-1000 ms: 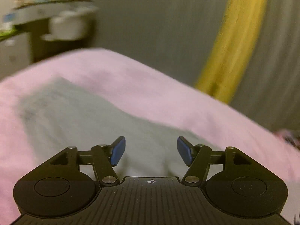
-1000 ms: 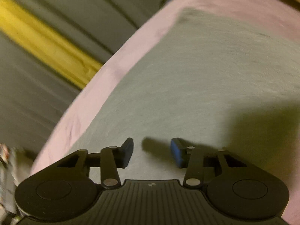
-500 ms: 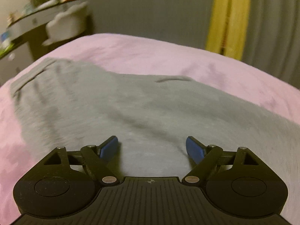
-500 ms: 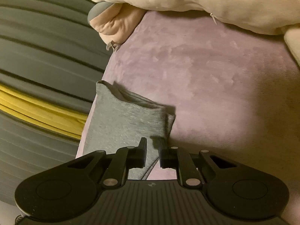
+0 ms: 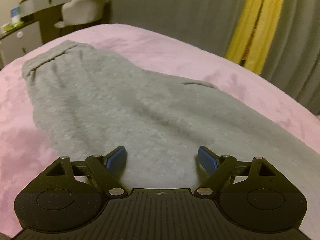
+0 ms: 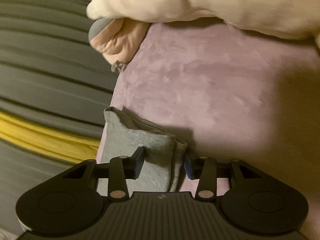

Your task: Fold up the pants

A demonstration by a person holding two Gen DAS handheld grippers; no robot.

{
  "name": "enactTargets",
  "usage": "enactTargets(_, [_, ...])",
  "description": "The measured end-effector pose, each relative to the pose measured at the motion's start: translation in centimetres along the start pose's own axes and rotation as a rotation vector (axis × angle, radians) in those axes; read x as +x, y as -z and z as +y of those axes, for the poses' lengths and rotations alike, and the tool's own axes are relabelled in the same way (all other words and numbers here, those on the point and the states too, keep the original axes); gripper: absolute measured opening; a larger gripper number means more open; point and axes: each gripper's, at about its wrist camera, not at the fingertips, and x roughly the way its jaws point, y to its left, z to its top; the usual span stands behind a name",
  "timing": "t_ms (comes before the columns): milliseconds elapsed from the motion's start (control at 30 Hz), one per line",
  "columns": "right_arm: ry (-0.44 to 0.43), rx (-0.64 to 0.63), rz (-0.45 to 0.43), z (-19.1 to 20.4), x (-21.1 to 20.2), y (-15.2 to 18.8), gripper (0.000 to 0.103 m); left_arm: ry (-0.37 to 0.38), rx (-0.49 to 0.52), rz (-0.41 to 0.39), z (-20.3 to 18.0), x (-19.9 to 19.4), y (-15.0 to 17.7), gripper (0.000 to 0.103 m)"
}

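Meanwhile, soft, limp grey knit sweatpants (image 5: 124, 104) sprawl across a pink bed (image 5: 180, 46), left gripper (image 5: 162, 158) spread wide above them, right gripper (image 6: 164, 163) half-open, just reopening, straddling the ribbed cuff (image 6: 160, 140), likely the best hold.

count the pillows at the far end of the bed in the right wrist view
2: a big cream pillow across the top edge, and a smaller pink one tucked beneath its left end. More may lie beyond the frame.

Pants (image 5: 124, 108) flat on bed (image 5: 230, 64); pillows (image 6: 200, 2) beyond cuff (image 6: 152, 140); chair (image 5: 84, 12), curtain (image 5: 180, 6) behind bed.
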Motion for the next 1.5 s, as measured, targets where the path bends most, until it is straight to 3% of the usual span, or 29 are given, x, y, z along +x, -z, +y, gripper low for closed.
enactTargets(33, [0.010,-0.031,-0.002,0.4,0.1,0.0,0.035,0.007,0.002,0.004,0.0,0.0,0.0,0.086])
enactTargets(100, [0.024,-0.067,-0.001,0.7,0.4,-0.1,0.035,-0.001,0.003,0.017,0.0,0.2,0.2,0.086])
enactTargets(233, [-0.030,-0.060,0.005,0.7,0.8,-0.4,0.062,-0.018,-0.005,0.038,0.1,0.7,0.5,0.087])
enactTargets(333, [0.007,-0.116,-0.003,1.7,1.3,-0.1,0.063,-0.010,0.010,0.040,-0.1,0.7,0.5,0.088])
enactTargets(400, [0.040,-0.170,-0.012,2.4,1.4,0.1,0.050,0.004,0.016,0.042,-0.1,0.6,0.6,0.088])
enactTargets(433, [0.057,-0.193,-0.015,2.7,1.6,0.1,0.024,0.010,0.014,0.042,-0.1,0.5,0.6,0.088])
enactTargets(567, [0.092,-0.181,-0.011,3.0,1.4,0.0,0.021,0.042,-0.038,0.035,0.6,-0.4,0.1,0.087])
enactTargets(733, [0.154,-0.463,-0.078,9.3,-0.1,1.8,0.020,0.123,-0.111,-0.011,2.1,-3.4,-1.1,0.088])
enactTargets(833, [0.142,-0.757,-0.136,15.7,-0.9,5.2,0.018,0.144,-0.077,-0.070,2.4,-5.5,-1.5,0.088])
enactTargets(900, [0.073,-0.941,-0.133,20.0,-1.1,9.0,0.012,0.147,-0.036,-0.108,2.3,-6.5,-1.4,0.089])
enactTargets(1000, [-0.040,-1.128,-0.031,24.1,-0.3,15.8,0.012,0.157,-0.022,-0.118,2.6,-7.0,-0.9,0.089])
enactTargets(1100, [-0.143,-1.299,0.109,24.9,1.0,23.7,0.013,0.159,-0.056,-0.103,3.5,-7.0,-0.3,0.089])
enactTargets(1200, [-0.198,-1.386,0.332,23.2,2.8,29.8,0.021,0.156,-0.075,-0.089,4.2,-7.0,-0.1,0.089])
enactTargets(1233, [-0.191,-1.377,0.418,22.3,3.5,31.0,0.029,0.159,-0.077,-0.090,4.3,-7.1,-0.1,0.089])
enactTargets(1267, [-0.164,-1.358,0.508,21.6,4.3,31.7,0.044,0.163,-0.074,-0.090,4.2,-7.1,-0.1,0.090])
enactTargets(1300, [-0.136,-1.324,0.582,21.2,4.9,31.7,0.049,0.169,-0.065,-0.089,4.1,-7.1,0.0,0.090])
enactTargets(1333, [-0.145,-1.270,0.594,21.1,4.8,31.0,0.056,0.173,-0.053,-0.086,3.9,-7.1,0.1,0.090])
enactTargets(1367, [-0.167,-1.191,0.579,21.2,4.4,29.5,0.072,0.178,-0.036,-0.078,3.6,-6.9,0.1,0.090])
enactTargets(1433, [-0.215,-0.977,0.530,20.8,3.4,26.1,0.090,0.203,0.003,-0.055,2.7,-6.7,0.4,0.090])
enactTargets(1500, [-0.210,-0.754,0.485,19.3,3.7,22.3,0.091,0.252,0.052,-0.034,1.3,-6.7,0.5,0.090])
